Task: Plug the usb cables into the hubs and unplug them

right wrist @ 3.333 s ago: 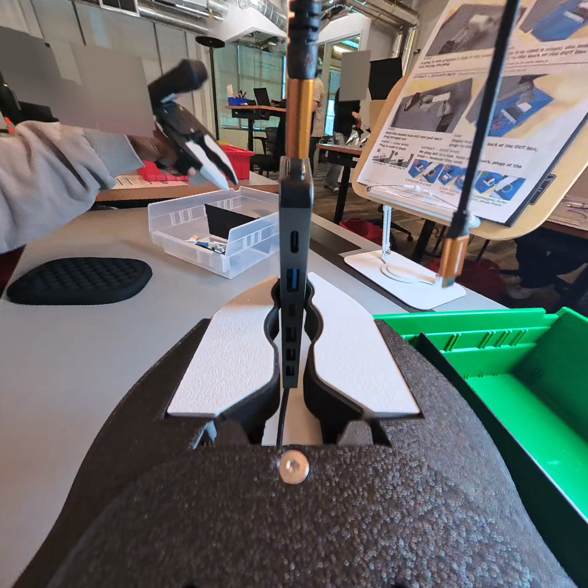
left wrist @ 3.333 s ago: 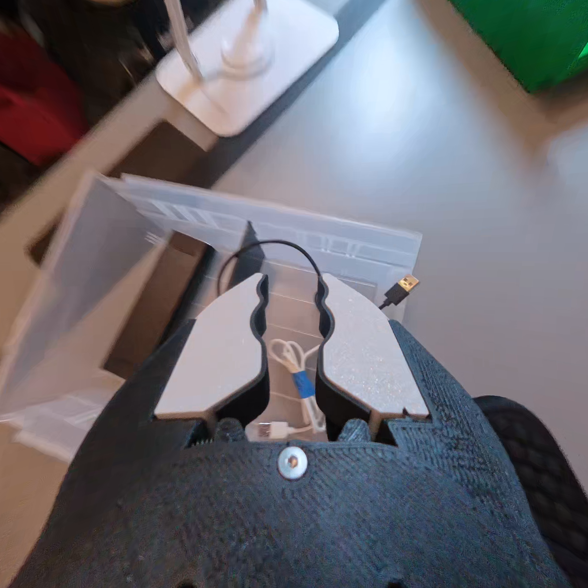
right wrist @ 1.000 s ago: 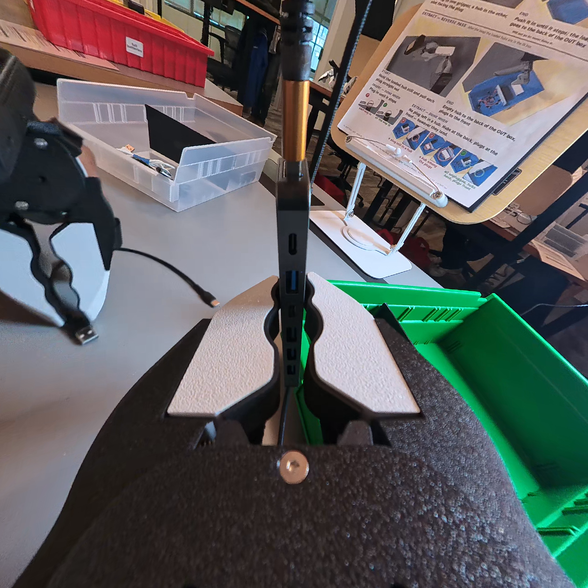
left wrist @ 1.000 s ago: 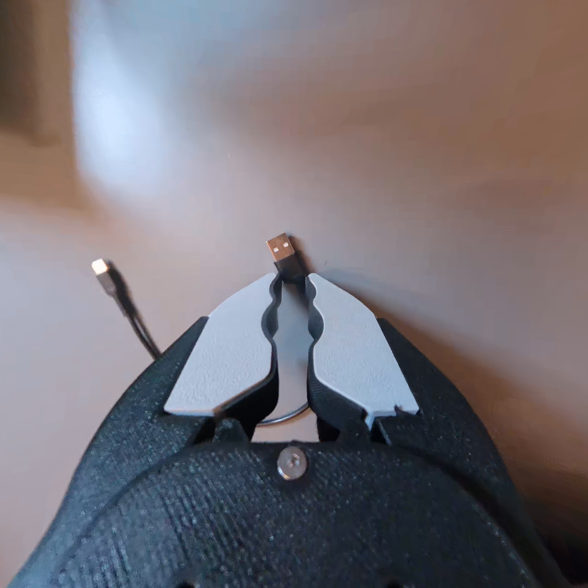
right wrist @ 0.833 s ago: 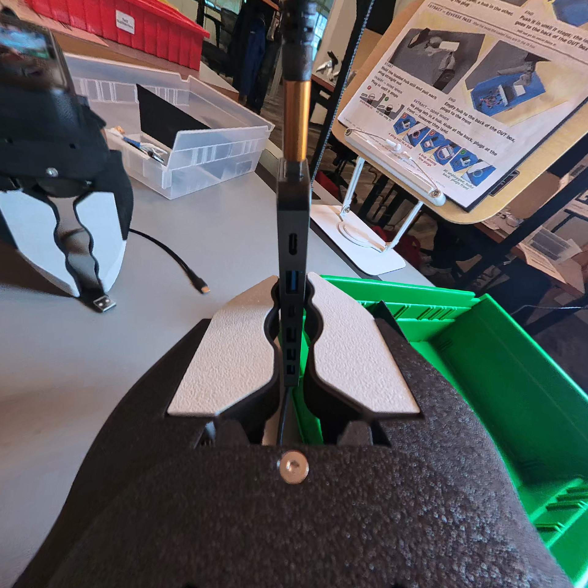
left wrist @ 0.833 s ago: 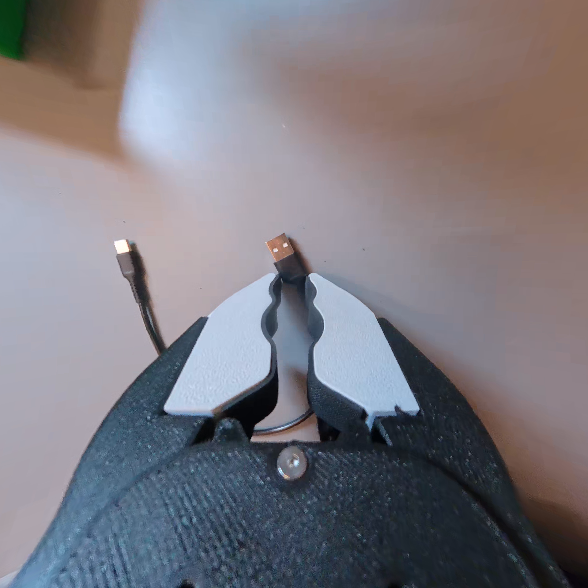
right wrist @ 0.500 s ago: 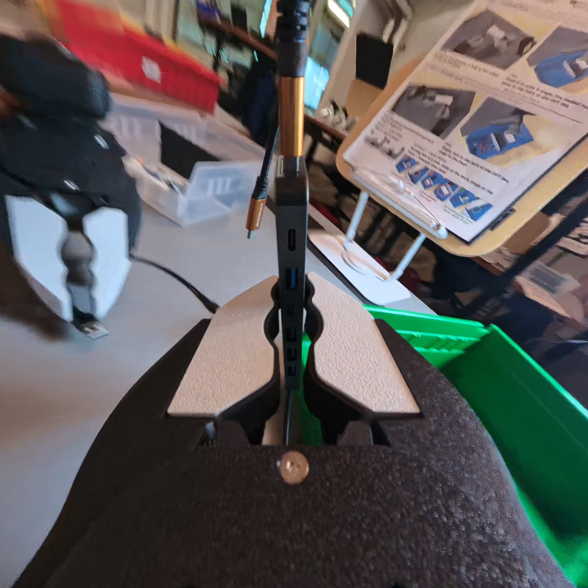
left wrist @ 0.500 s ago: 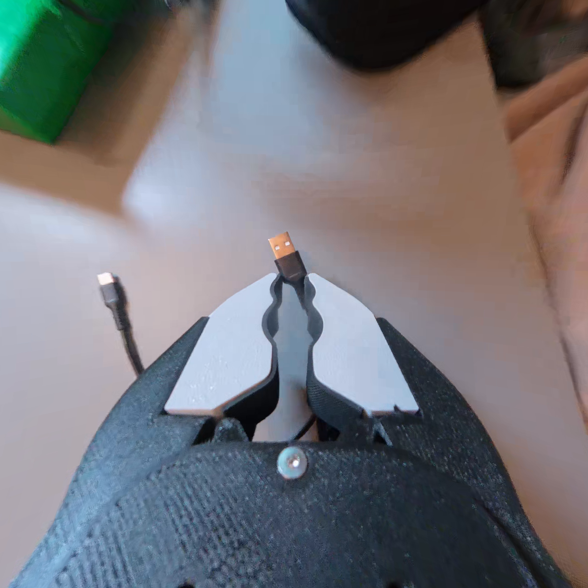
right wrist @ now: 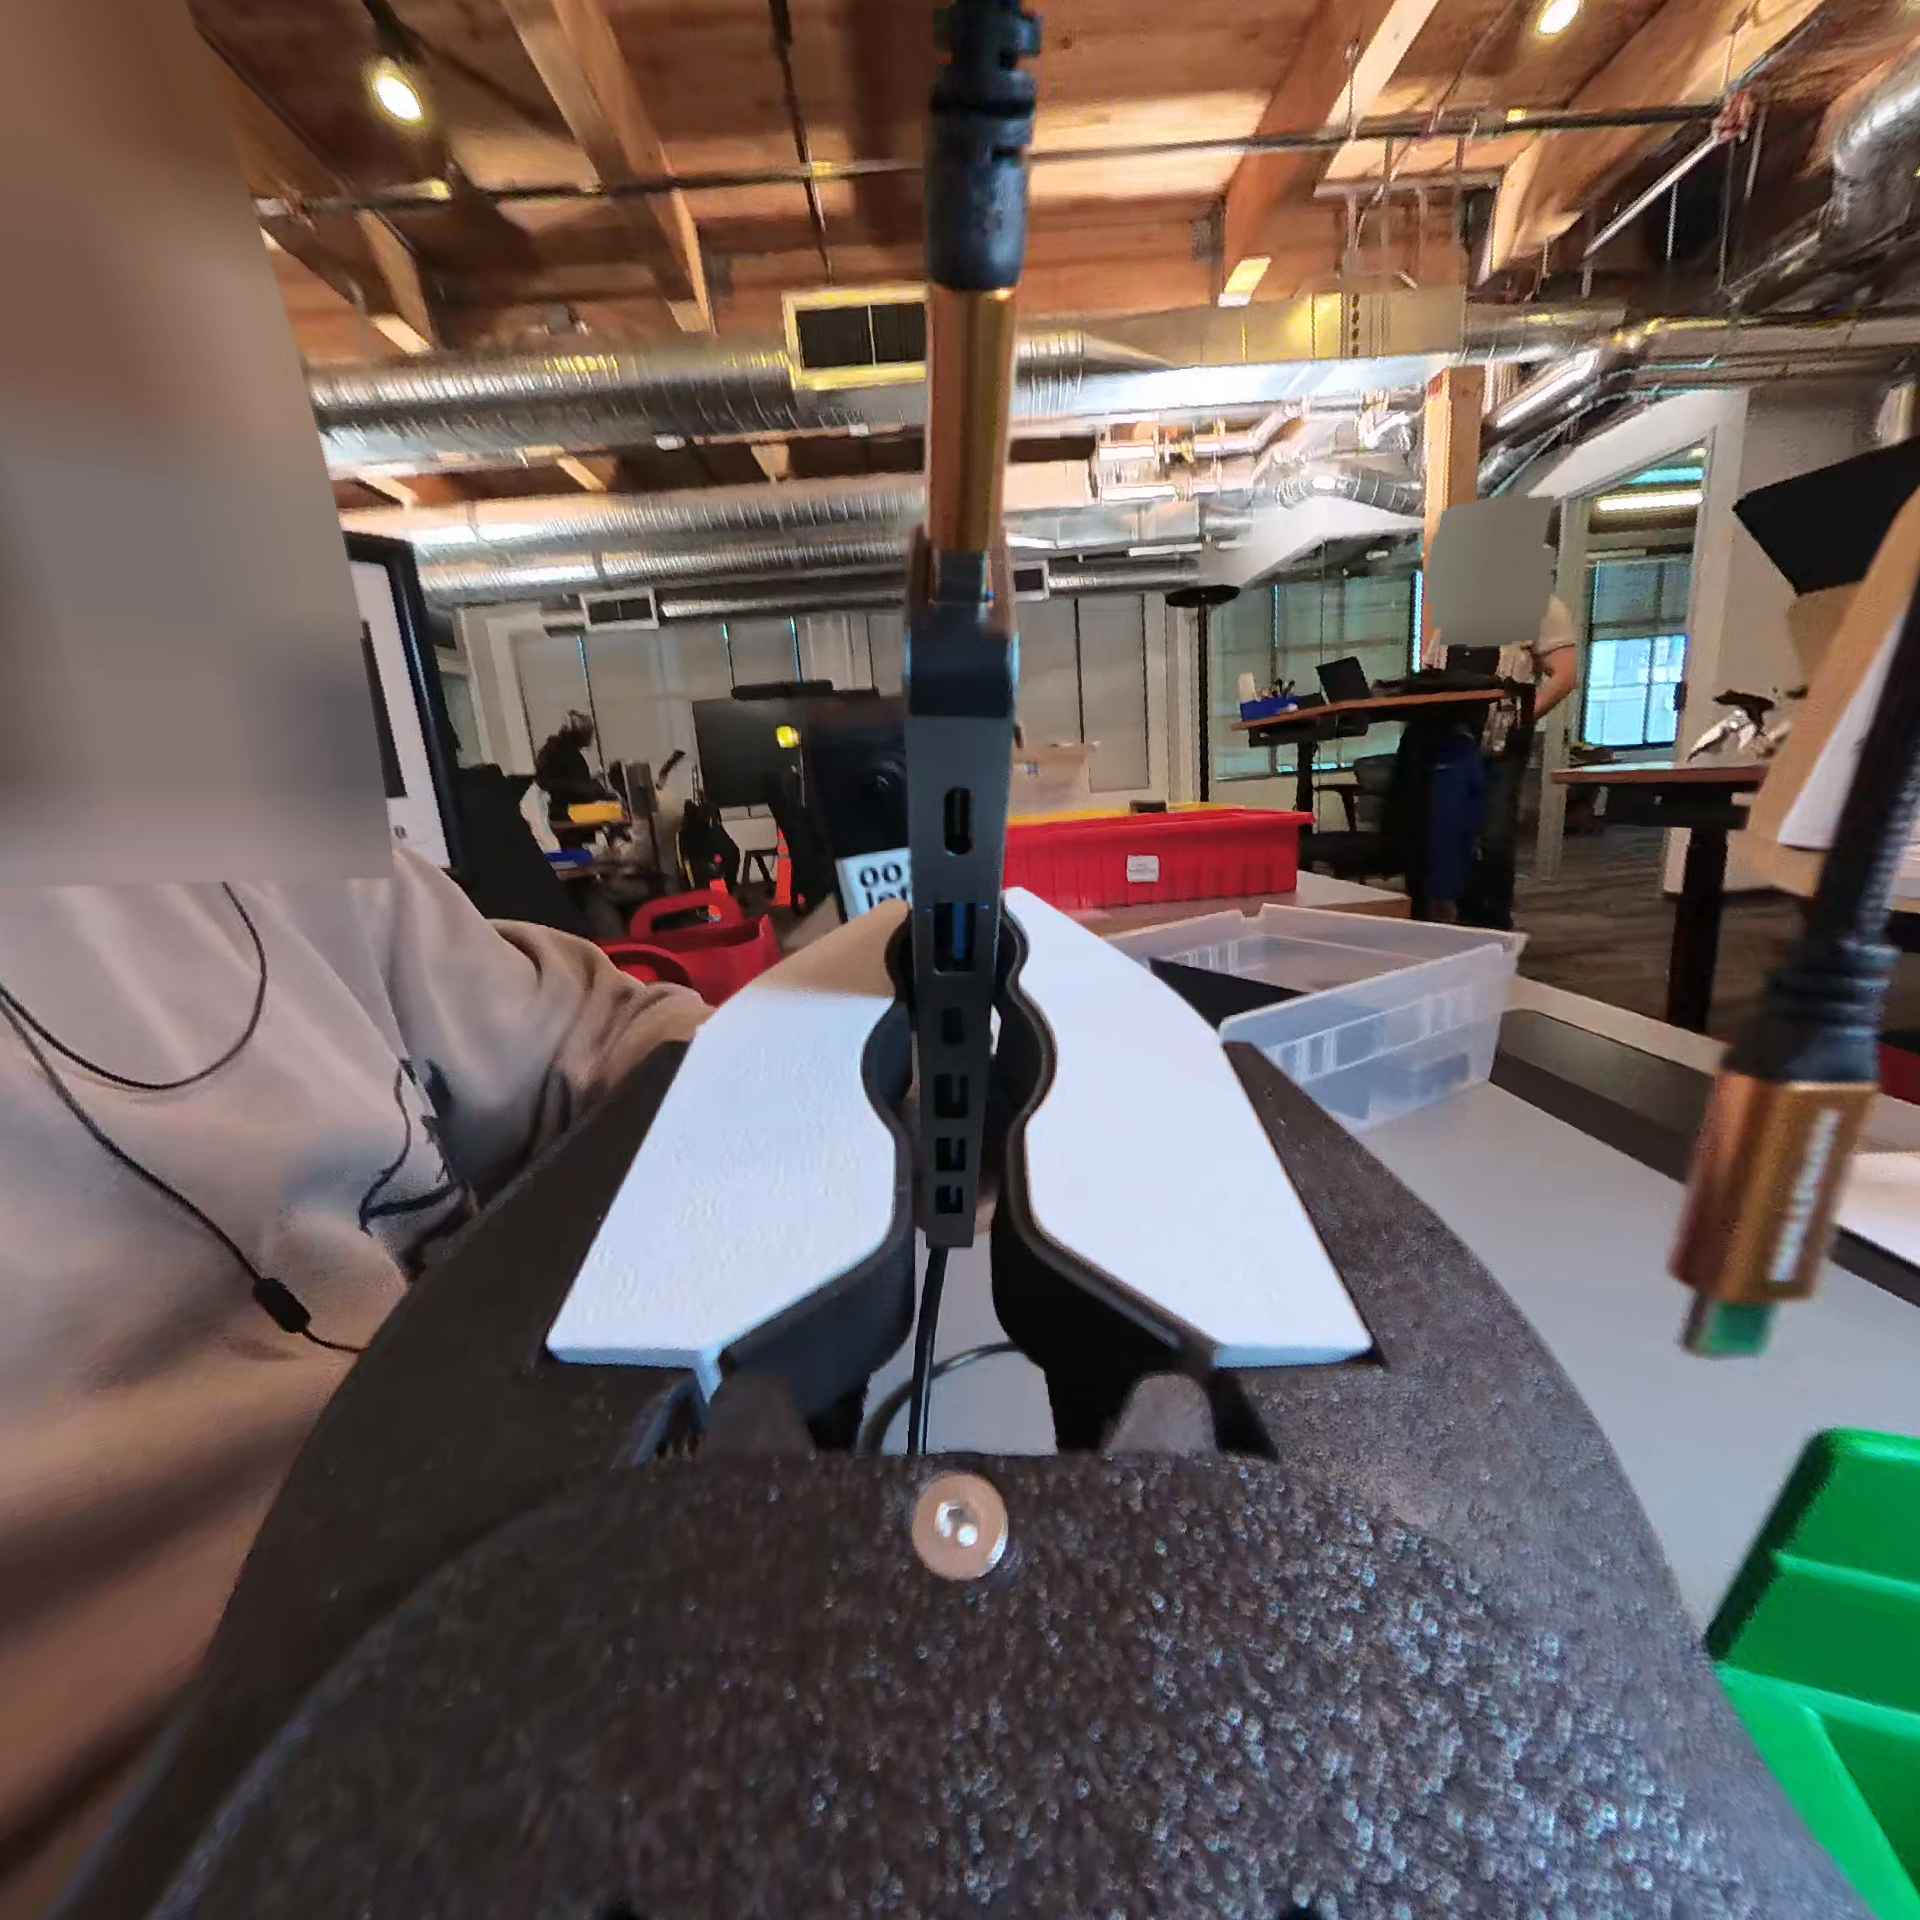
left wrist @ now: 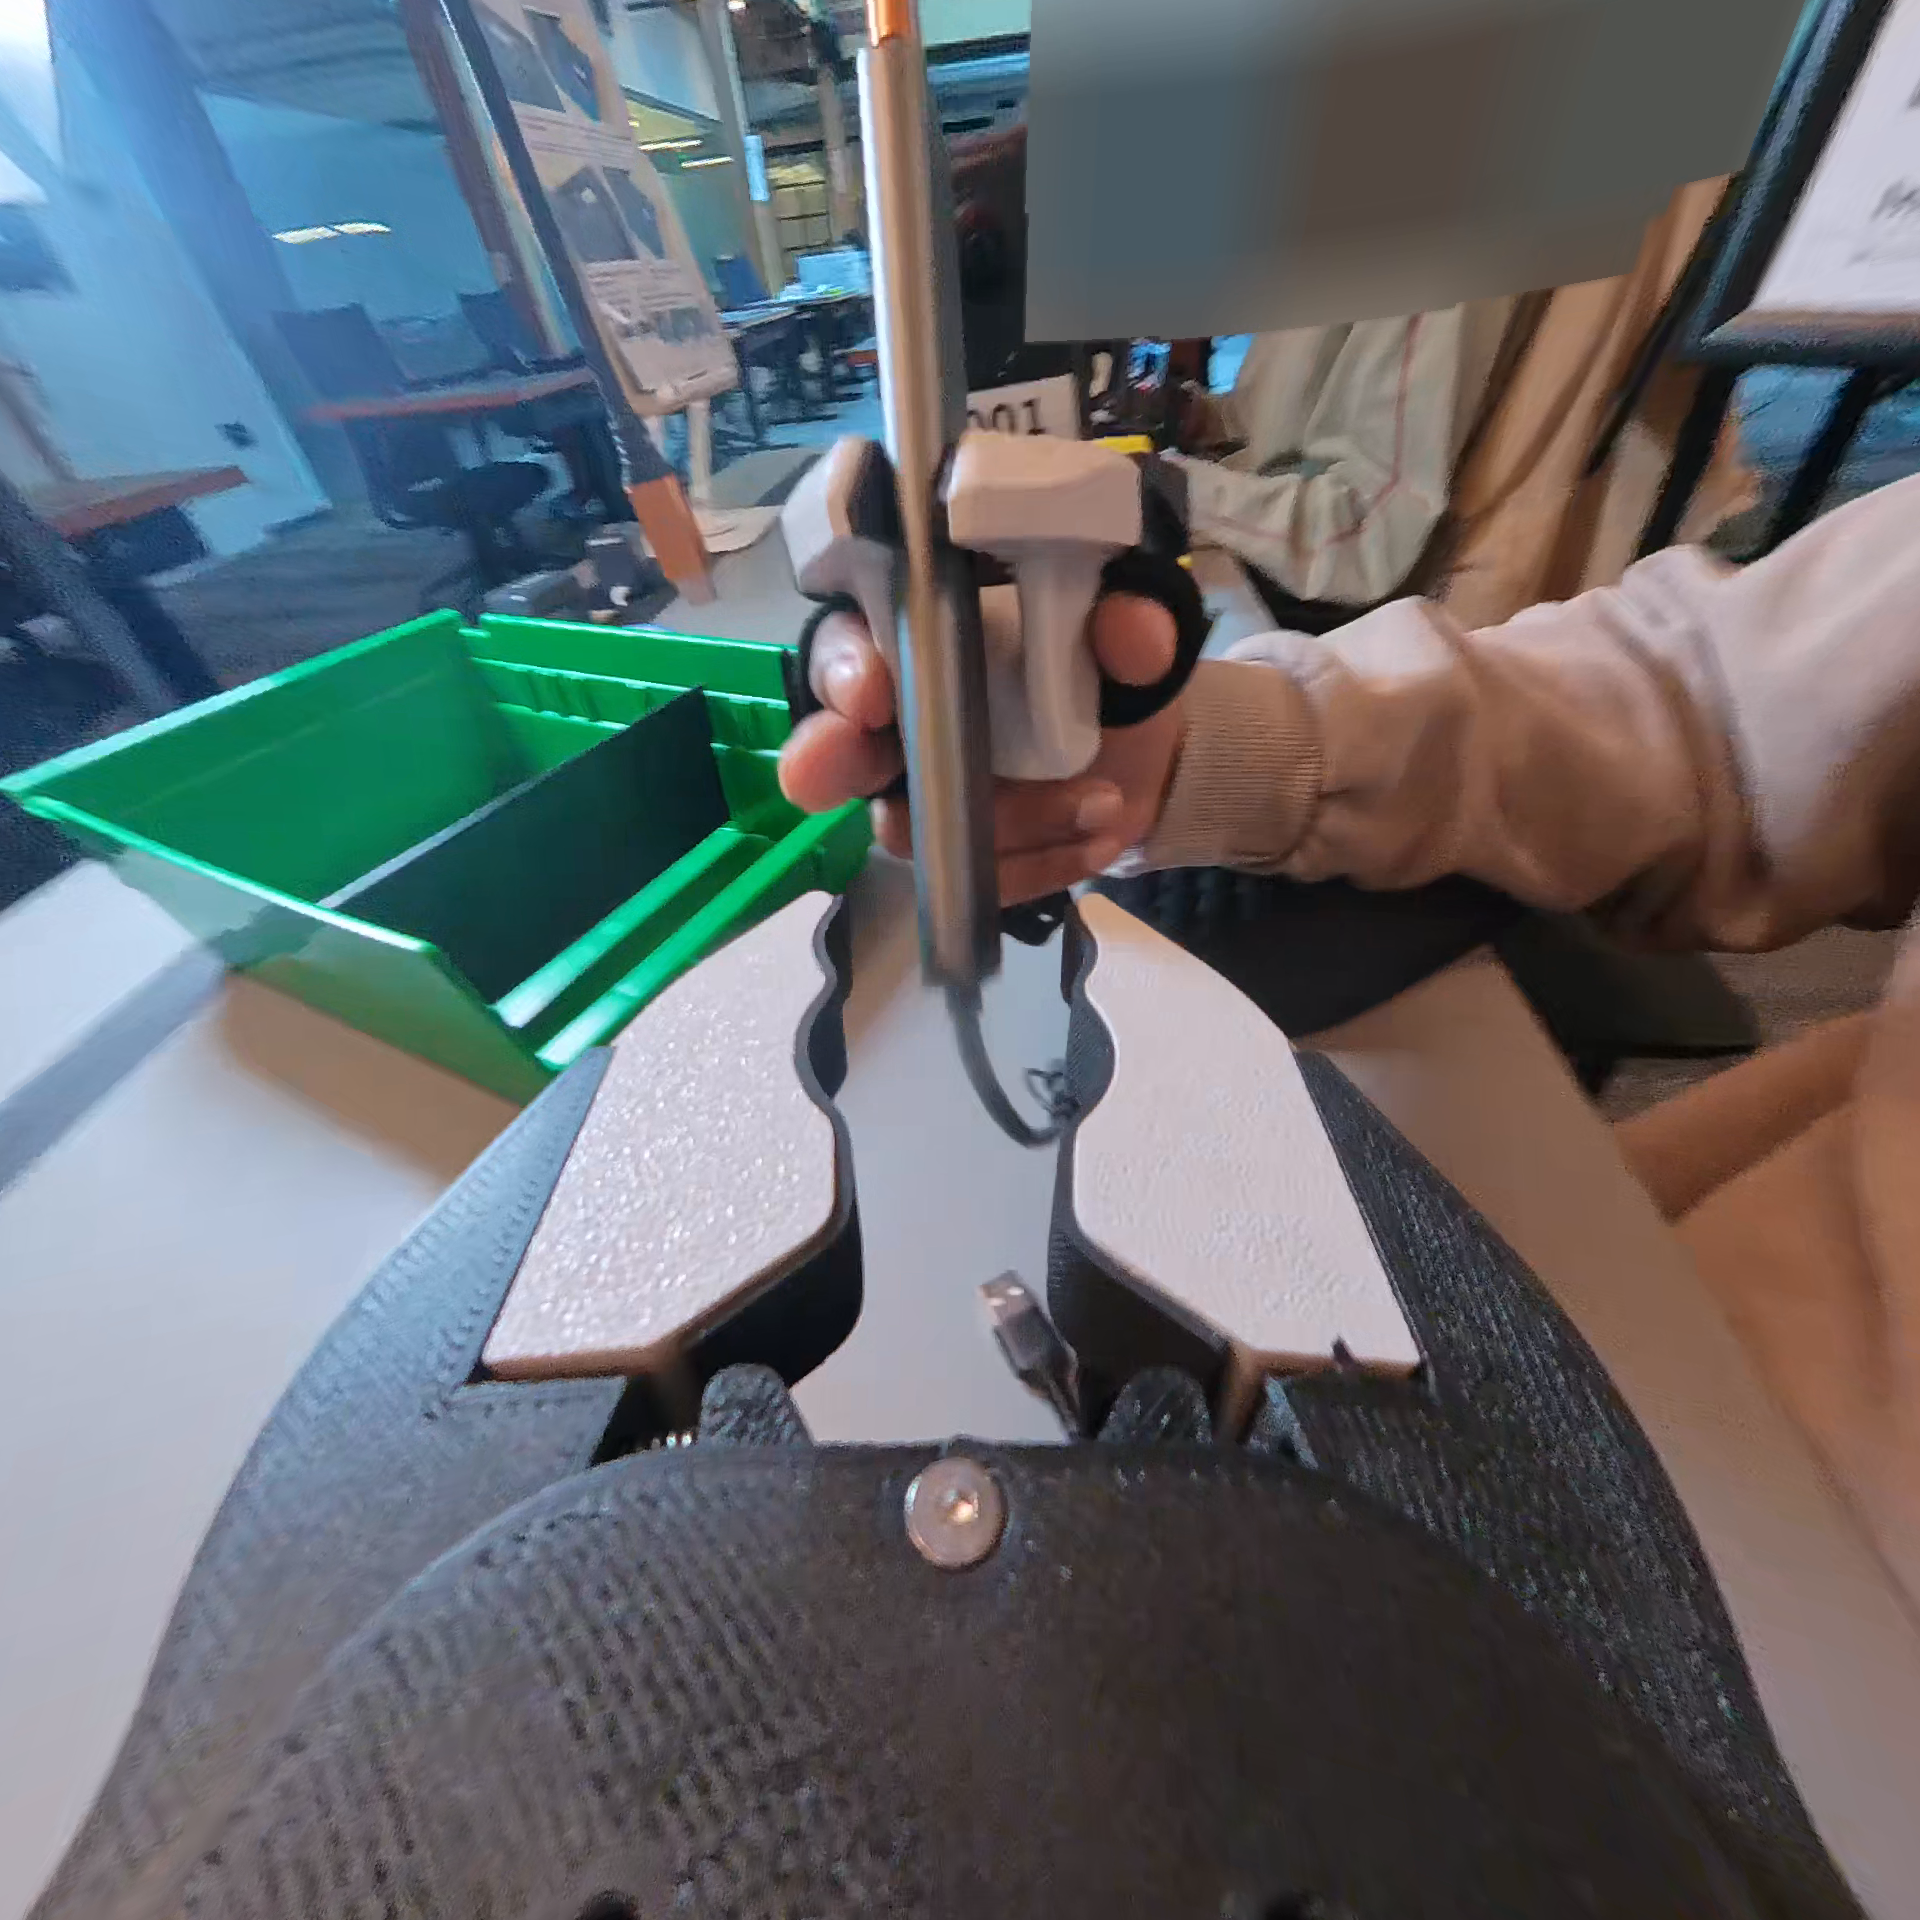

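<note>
Pebbled white fingers [right wrist: 1164, 1132] clamp slim dark hub [right wrist: 957, 821].

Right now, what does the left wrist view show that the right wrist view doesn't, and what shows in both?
Only the left wrist view shows the open left gripper, the loose USB plug lying on the table between its fingers, and the person's hand holding the right gripper.

Only the right wrist view shows the hub's ports, the clear bin and a dangling copper-coloured plug.

Both show the hub clamped upright in the right gripper, and the green bin.
</note>
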### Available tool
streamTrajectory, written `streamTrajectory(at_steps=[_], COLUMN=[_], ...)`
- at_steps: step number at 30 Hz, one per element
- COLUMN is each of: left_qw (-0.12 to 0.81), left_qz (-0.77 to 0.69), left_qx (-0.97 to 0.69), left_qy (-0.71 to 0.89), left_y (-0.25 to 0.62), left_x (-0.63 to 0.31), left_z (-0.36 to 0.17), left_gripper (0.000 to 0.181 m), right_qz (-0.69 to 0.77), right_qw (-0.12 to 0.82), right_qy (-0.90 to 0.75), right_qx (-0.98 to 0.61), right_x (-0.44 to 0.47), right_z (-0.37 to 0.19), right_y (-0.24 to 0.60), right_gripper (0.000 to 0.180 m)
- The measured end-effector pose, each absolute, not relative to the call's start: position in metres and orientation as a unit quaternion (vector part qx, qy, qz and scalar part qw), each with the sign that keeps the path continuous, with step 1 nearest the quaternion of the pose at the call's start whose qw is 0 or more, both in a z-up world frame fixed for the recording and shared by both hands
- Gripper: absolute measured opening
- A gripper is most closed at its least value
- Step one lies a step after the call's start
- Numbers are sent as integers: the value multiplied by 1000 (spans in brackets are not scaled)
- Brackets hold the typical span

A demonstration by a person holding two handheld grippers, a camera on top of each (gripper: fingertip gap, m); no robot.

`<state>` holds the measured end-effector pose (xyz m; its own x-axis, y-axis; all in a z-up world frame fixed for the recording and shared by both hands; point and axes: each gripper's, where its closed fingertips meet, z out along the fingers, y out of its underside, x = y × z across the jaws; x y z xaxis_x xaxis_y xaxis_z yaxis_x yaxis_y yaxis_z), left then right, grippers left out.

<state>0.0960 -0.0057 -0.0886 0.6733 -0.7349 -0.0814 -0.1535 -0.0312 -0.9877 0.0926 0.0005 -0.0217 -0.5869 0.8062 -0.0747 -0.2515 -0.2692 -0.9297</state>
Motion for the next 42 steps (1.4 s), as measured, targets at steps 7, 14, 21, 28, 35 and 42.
streamTrajectory(at_steps=[7, 14, 21, 28, 35, 42], left_qw=[661, 624, 635, 666, 588, 428], left_qz=[-91, -276, -224, -85, 26, 73], left_qx=[-663, -645, -645, -673, -700, -731], left_qy=[338, 343, 362, 310, 405, 527], left_y=[3, -12, -11, 3, -2, 8], left_x=[73, 85, 99, 33, 4, 42], left_z=[-78, -74, -72, -35, -16, -37], left_gripper=[34, 44, 11, 11, 11, 11], right_qz=[569, 647, 730, 633, 458, 215], right_qw=[497, 430, 365, 313, 384, 486], right_qy=[-563, -587, -520, -505, -612, -741], right_qx=[-334, -228, -253, -497, -518, -412], right_x=[76, 97, 96, 68, 97, 70], right_z=[-28, -17, -8, -61, -73, -69], right_y=[11, -25, -18, 49, 78, 59], right_gripper=[11, 11, 13, 22, 31, 37])
